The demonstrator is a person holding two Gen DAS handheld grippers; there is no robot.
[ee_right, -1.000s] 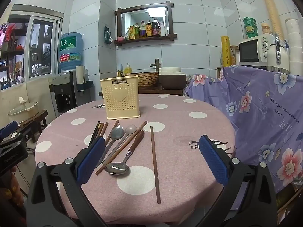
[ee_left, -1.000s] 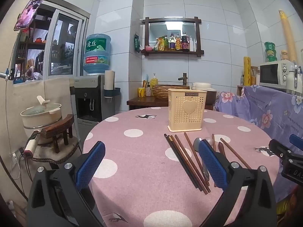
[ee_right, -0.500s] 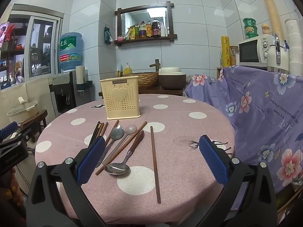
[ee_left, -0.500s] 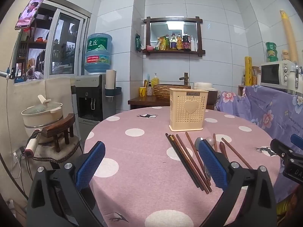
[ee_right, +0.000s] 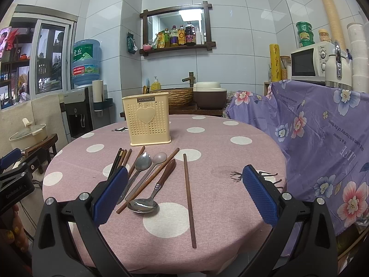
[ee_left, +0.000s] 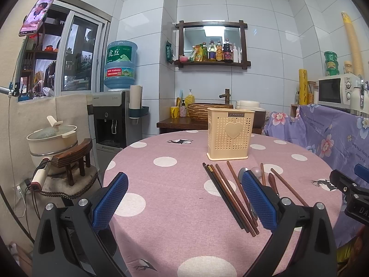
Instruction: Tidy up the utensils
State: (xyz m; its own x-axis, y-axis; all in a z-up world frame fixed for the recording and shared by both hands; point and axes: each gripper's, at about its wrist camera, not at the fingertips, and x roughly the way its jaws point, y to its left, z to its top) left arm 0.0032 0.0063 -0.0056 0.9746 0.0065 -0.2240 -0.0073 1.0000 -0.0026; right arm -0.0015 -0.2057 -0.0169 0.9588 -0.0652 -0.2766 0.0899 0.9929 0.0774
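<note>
A cream perforated utensil holder (ee_left: 230, 134) (ee_right: 147, 118) with a heart on its front stands upright on the round pink polka-dot table (ee_left: 170, 198) (ee_right: 221, 143). In front of it lie several brown and black chopsticks (ee_left: 227, 194) (ee_right: 121, 158), a steel spoon (ee_right: 143, 205) with a wooden handle, a second steel spoon (ee_right: 143, 160), a pinkish spoon (ee_right: 160, 157) and one lone chopstick (ee_right: 189, 196). My left gripper (ee_left: 184, 202) hovers open over the table's near left. The right gripper (ee_right: 184, 194) is open above the lone chopstick. Both hold nothing.
A purple floral cloth (ee_right: 322, 136) covers furniture to the right, with a microwave (ee_right: 309, 61) on it. A water dispenser (ee_left: 115, 117), a pot (ee_left: 52, 137) on a small wooden stool and a dark side counter (ee_left: 175, 123) stand behind and left of the table.
The left view has risen slightly, so the holder and chopsticks sit a touch lower in frame. The right view is unchanged.
</note>
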